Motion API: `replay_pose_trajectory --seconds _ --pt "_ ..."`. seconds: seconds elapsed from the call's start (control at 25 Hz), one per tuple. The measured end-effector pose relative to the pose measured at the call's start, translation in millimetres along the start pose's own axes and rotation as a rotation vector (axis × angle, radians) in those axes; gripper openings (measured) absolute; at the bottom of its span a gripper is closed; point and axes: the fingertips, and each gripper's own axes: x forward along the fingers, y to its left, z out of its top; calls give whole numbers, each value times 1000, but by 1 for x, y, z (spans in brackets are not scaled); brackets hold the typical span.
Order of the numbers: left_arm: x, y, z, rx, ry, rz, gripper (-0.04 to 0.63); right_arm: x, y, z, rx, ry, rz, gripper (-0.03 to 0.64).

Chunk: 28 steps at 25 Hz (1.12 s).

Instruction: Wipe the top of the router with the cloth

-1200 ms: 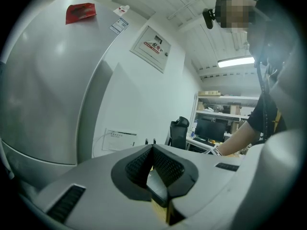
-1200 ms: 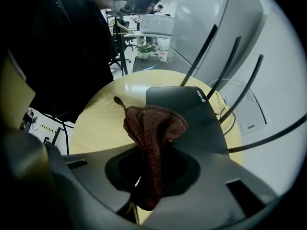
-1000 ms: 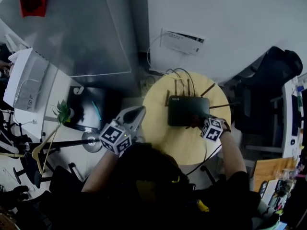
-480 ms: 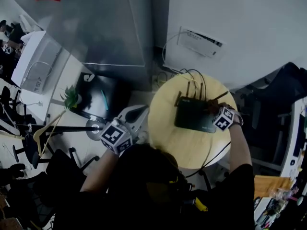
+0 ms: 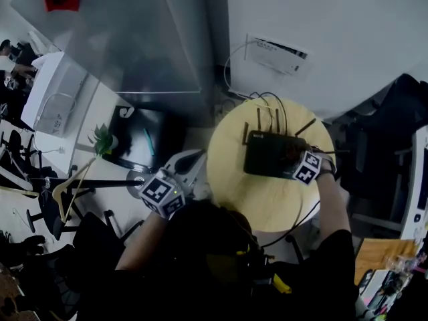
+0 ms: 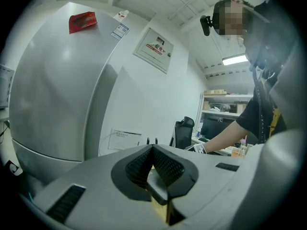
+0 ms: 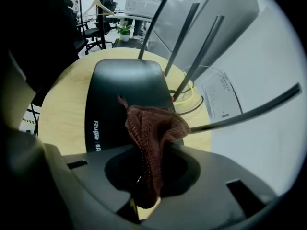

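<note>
Wood table [image 5: 242, 200], white wall [image 5: 334, 19], right tongs [image 7: 145, 199] gripping cloth [image 7: 151, 132] over router [image 7: 122, 92], left tongs [image 6: 154, 169] clenched.

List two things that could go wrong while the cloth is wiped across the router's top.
1. The cloth, bunched in the right gripper, hangs close to the raised antennas; a wide stroke could snag one and drag the router.
2. Nothing holds the router on the round table, so a firm push may slide it against its cables.
</note>
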Motion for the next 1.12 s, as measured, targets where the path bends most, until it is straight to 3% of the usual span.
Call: replay_pose_trajectory --seconds 0.4,0.76,0.88,1.0,1.12 --pt "8 -23 -3 6 9 -77 -2 -25 73 -12 43 -53 5 66" --pt "-5 -33 -9 19 15 -111 -2 -33 83 -12 92 -47 -29 64" --pt "-21 -30 -5 25 -11 -129 -2 -48 96 -2 283 -140 -65 63" --pt "-39 -23 1 22 -42 -150 -2 -93 99 22 541 -333 -156 63" --pt "-64 -10 7 23 -73 -165 -2 -148 114 51 730 -501 -252 63"
